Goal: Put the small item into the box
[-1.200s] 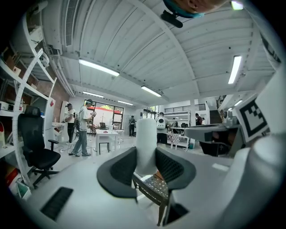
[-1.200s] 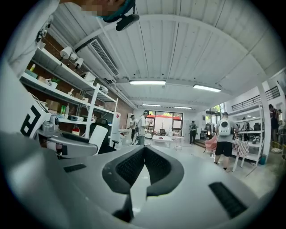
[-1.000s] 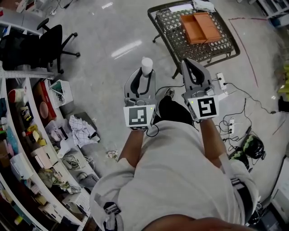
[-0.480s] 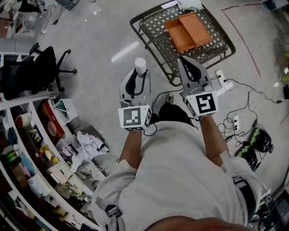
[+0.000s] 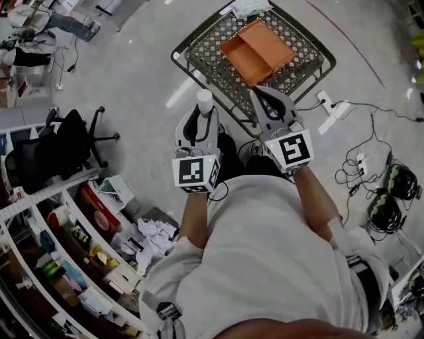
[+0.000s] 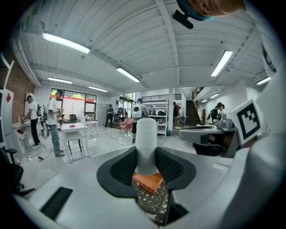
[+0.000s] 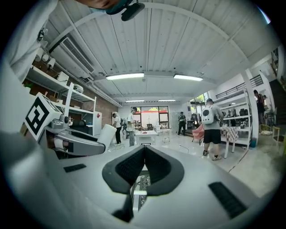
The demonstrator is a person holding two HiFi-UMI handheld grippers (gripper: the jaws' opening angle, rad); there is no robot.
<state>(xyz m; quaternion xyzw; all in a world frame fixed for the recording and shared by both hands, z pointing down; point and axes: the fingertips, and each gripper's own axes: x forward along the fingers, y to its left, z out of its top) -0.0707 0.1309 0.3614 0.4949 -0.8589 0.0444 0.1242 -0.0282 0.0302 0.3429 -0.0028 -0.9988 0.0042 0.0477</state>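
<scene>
A white cylinder (image 5: 205, 101), the small item, stands upright between the jaws of my left gripper (image 5: 202, 114), which is shut on it. In the left gripper view the cylinder (image 6: 146, 142) fills the gap of the left gripper (image 6: 146, 166), with the orange box (image 6: 150, 181) just beyond and below. That open, two-compartment orange box (image 5: 257, 49) lies on a black lattice table (image 5: 212, 63) ahead. My right gripper (image 5: 258, 94) reaches over the table's near edge, jaws together and empty. The right gripper view shows the right gripper (image 7: 143, 151) with its pads meeting and the cylinder (image 7: 107, 134) off to the left.
Power strips and cables (image 5: 334, 109) trail across the floor at the right, near dark helmets (image 5: 391, 198). An office chair (image 5: 66, 142) and cluttered shelves (image 5: 66, 265) stand at the left. White paper (image 5: 248, 6) lies at the table's far edge. People stand in the room beyond.
The table and orange box have drawn closer to both grippers and shifted left in the head view. The right gripper's tips now overlap the table's edge. The grip on the cylinder is unchanged.
</scene>
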